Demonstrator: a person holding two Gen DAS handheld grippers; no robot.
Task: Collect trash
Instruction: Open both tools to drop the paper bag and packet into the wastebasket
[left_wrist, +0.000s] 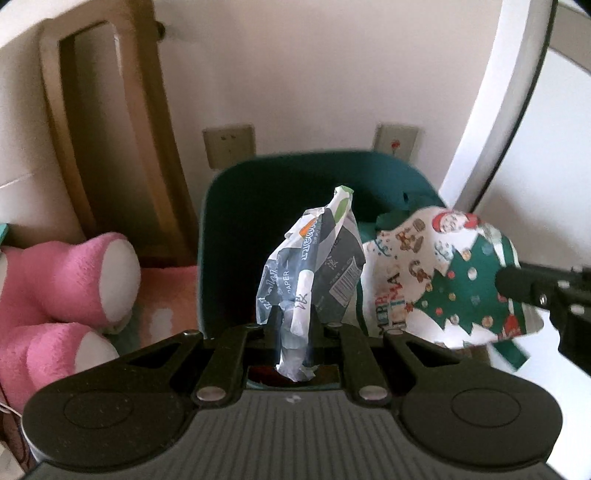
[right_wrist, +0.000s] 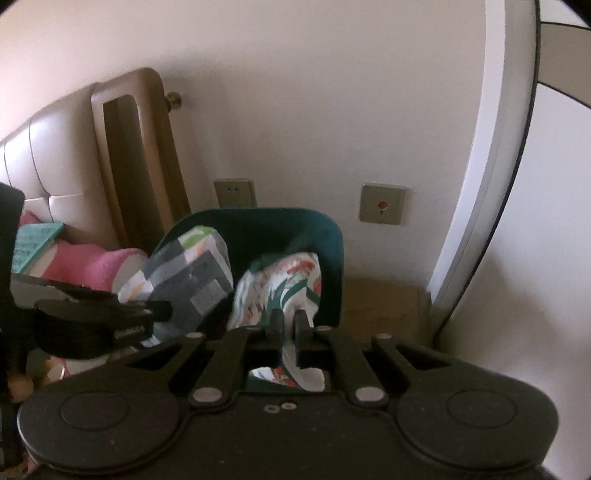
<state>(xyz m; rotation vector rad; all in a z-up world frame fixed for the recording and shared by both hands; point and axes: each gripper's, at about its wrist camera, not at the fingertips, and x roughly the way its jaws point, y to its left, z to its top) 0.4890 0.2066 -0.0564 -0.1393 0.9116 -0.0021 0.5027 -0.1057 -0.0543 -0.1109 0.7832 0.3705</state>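
My left gripper (left_wrist: 293, 321) is shut on a crumpled paper-pack wrapper (left_wrist: 314, 266), grey, white and green with a barcode, held over the open dark green bin (left_wrist: 236, 184). My right gripper (right_wrist: 290, 325) is shut on a Christmas-print paper piece (right_wrist: 280, 284), also over the bin (right_wrist: 332, 236). In the left wrist view the Christmas paper (left_wrist: 443, 273) hangs to the right of the wrapper, with the right gripper's fingers (left_wrist: 517, 284) coming in from the right. In the right wrist view the wrapper (right_wrist: 184, 273) and the left gripper (right_wrist: 162, 312) sit to the left.
A pink plush toy (left_wrist: 62, 291) lies left of the bin on a pink mat. A wooden frame (left_wrist: 110, 129) leans on the wall. Two wall plates (left_wrist: 229, 144) sit behind the bin. A white door frame (left_wrist: 491, 110) curves at right. A padded headboard (right_wrist: 48, 166) stands far left.
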